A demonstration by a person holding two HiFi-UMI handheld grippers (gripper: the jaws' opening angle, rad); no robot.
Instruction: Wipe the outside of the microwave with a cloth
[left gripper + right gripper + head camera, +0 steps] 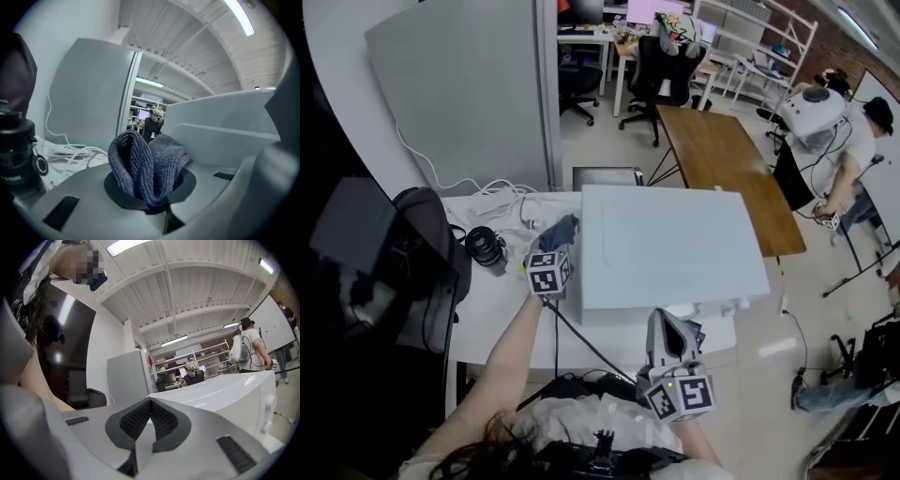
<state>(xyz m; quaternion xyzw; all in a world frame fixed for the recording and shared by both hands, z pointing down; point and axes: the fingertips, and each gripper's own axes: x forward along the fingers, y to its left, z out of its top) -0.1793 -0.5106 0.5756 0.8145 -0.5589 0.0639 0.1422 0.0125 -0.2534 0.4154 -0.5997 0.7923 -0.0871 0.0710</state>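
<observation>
A white microwave (670, 246) stands on the white table (487, 309), seen from above. My left gripper (555, 246) is at its left side, shut on a dark blue cloth (560, 228) that bunches up between the jaws (149, 164). The microwave's white side (225, 126) rises right of the cloth. My right gripper (667, 330) is at the microwave's front edge, shut with nothing between its black ribbed pads (140, 419). The microwave's front with its knobs (268, 401) shows to the right of that gripper.
A black camera lens (485, 247) and tangled white cables (502, 202) lie on the table left of the microwave. A black bag (427, 253) sits at the table's left end. A grey partition (469, 94) stands behind. A wooden table (727, 164) and a person (853, 141) are further right.
</observation>
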